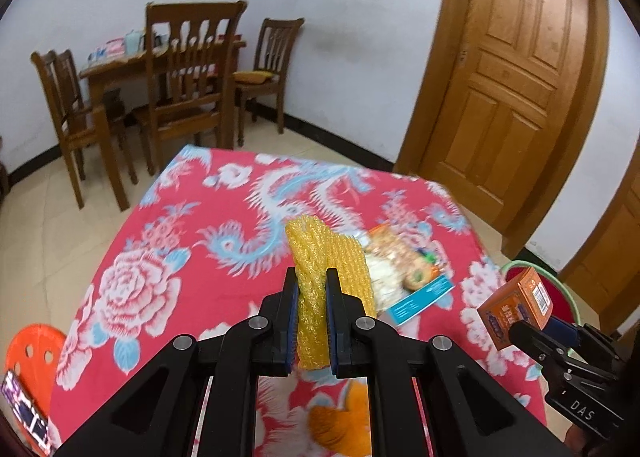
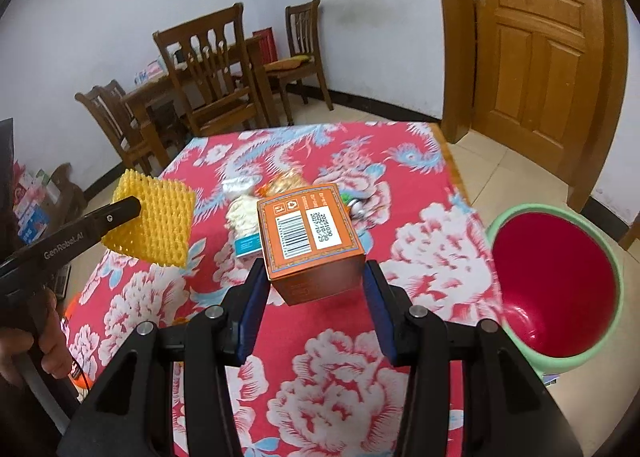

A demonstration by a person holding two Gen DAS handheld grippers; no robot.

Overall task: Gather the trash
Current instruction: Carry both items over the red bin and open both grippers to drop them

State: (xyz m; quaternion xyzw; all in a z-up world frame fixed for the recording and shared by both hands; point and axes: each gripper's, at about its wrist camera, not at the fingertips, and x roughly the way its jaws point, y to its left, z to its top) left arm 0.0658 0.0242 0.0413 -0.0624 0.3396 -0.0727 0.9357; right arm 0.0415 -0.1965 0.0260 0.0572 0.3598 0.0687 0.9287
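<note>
My left gripper point(image 1: 312, 277) is shut on a yellow foam net point(image 1: 324, 257), held above the red floral table; the net also shows in the right wrist view point(image 2: 154, 219). My right gripper point(image 2: 314, 269) is shut on an orange carton point(image 2: 310, 241) with a barcode, held above the table; the carton also shows in the left wrist view point(image 1: 516, 303). A snack wrapper point(image 1: 404, 269) lies flat on the cloth beyond both grippers and shows in the right wrist view point(image 2: 244, 217). A red bin with a green rim point(image 2: 556, 289) stands on the floor right of the table.
The table's red flowered cloth point(image 2: 340, 369) fills the foreground. A wooden dining table with chairs point(image 1: 176, 69) stands at the back wall. A wooden door point(image 1: 516, 73) is at the right. An orange stool point(image 1: 34, 353) sits at the left.
</note>
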